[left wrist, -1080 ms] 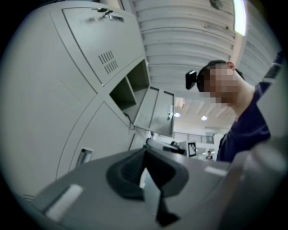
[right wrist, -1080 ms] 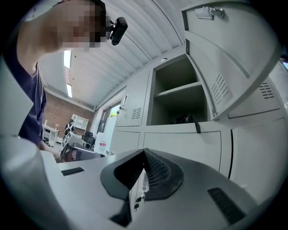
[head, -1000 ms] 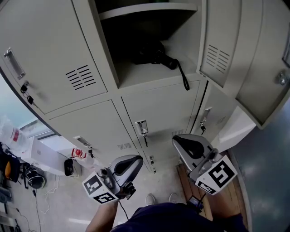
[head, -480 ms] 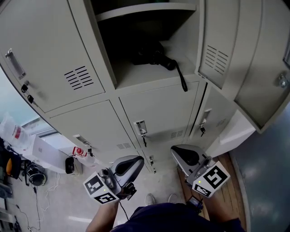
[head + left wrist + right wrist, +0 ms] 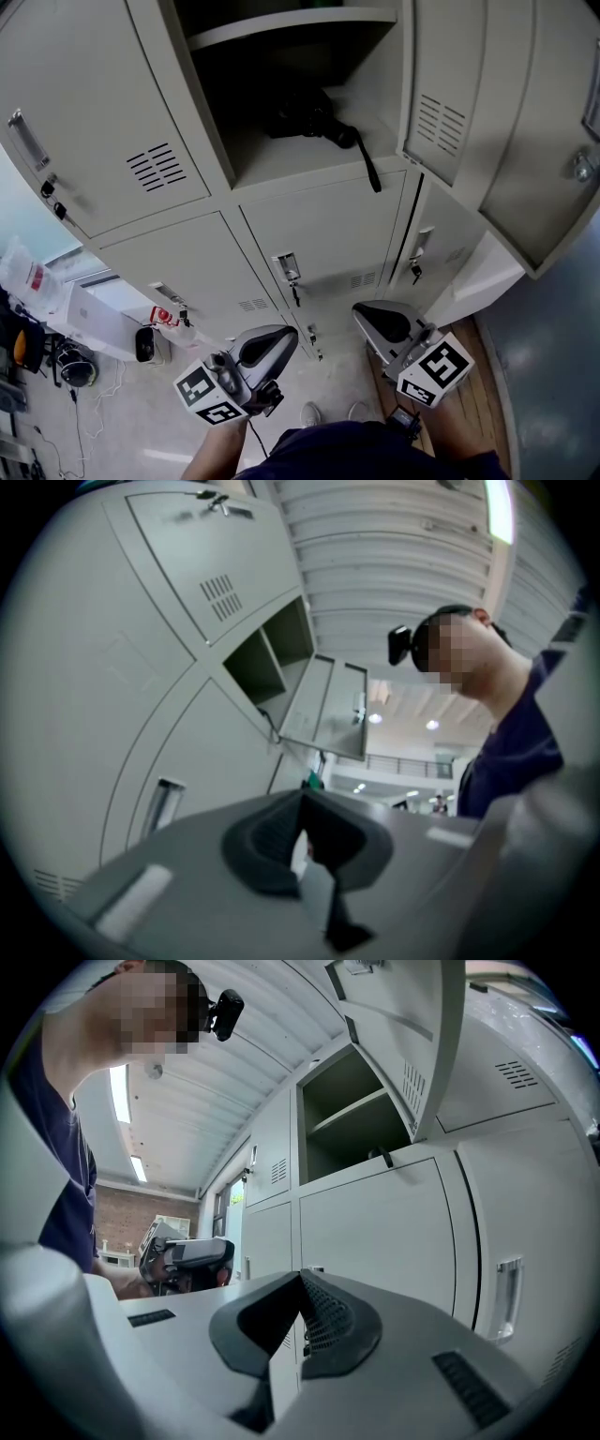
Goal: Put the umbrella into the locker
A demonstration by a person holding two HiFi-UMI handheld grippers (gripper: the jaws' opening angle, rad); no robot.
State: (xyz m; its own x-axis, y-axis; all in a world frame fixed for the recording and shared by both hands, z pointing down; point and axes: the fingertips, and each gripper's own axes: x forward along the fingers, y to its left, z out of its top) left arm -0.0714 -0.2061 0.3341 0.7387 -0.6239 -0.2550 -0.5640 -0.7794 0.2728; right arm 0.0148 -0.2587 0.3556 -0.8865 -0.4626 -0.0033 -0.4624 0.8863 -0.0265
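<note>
The black folded umbrella (image 5: 307, 116) lies inside the open locker compartment (image 5: 281, 155), and its strap (image 5: 369, 171) hangs over the front edge. Both grippers hang low, well below that compartment and in front of the shut lower doors. My left gripper (image 5: 289, 334) is shut with nothing in it, and its jaw tips meet in the left gripper view (image 5: 302, 799). My right gripper (image 5: 362, 315) is likewise shut and empty, and its tips close together in the right gripper view (image 5: 302, 1275). The compartment (image 5: 354, 1119) and strap (image 5: 385, 1158) also show there.
The compartment's door (image 5: 448, 103) stands swung open to the right, with a second pale panel with a latch (image 5: 553, 159) beyond it. Shut lockers with handles (image 5: 289, 270) fill the wall below. Bags, cables and a white box (image 5: 66, 337) lie on the floor at left.
My right gripper has sunk lower and rolled slightly, its marker cube now nearer my body. The left gripper has hardly moved. The umbrella stays in the compartment.
</note>
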